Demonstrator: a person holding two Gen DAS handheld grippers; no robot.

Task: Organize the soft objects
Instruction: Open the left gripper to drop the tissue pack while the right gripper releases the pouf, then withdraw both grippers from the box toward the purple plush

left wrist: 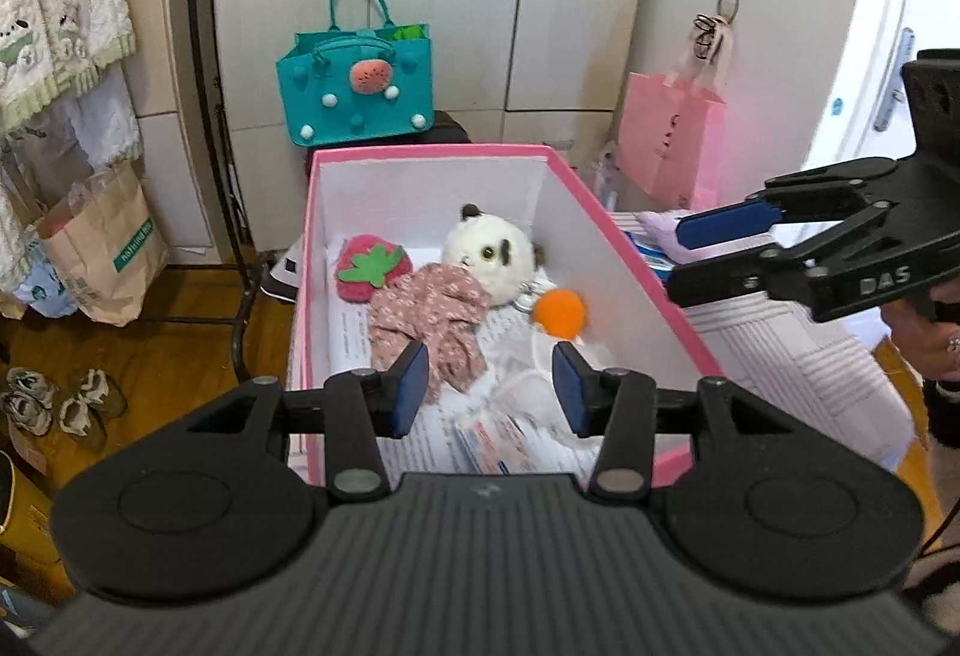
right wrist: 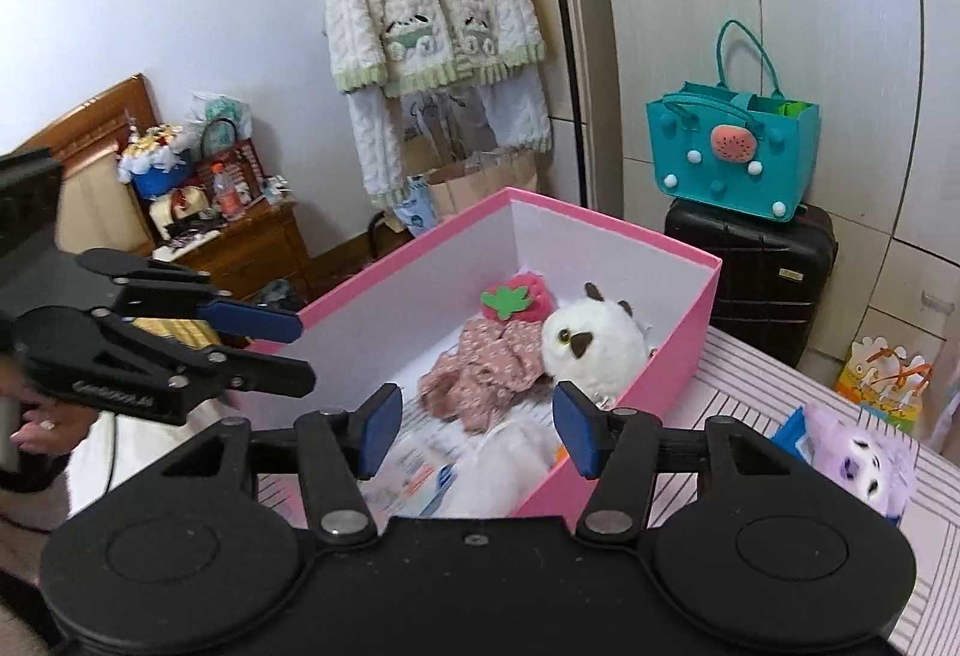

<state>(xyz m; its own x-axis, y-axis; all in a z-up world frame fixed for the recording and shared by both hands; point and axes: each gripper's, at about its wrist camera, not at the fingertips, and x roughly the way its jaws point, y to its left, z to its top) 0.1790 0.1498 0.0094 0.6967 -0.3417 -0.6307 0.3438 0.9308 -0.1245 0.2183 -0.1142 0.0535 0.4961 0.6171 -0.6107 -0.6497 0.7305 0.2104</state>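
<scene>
Left tongs [left wrist: 491,386] parted, empty, above floral cloth [left wrist: 429,317] in pink box [left wrist: 624,242].

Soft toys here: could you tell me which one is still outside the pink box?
The purple plush, lying on the striped bedcover beside the pink box; the others sit inside.

One pink box [left wrist: 576,176] sits on a striped bed [right wrist: 750,374]. Inside it are five soft things: one strawberry plush [left wrist: 369,266] and one white owl plush [left wrist: 489,254] toward the far end, one floral cloth [left wrist: 432,320] in the middle, one orange pompom [left wrist: 560,313] by the right wall, and what may be one white fluffy item [right wrist: 510,452] at the near end. One purple plush [right wrist: 864,461] lies outside the box. Two hand-held grippers are visible: one left [left wrist: 491,385], one right [right wrist: 477,431].
</scene>
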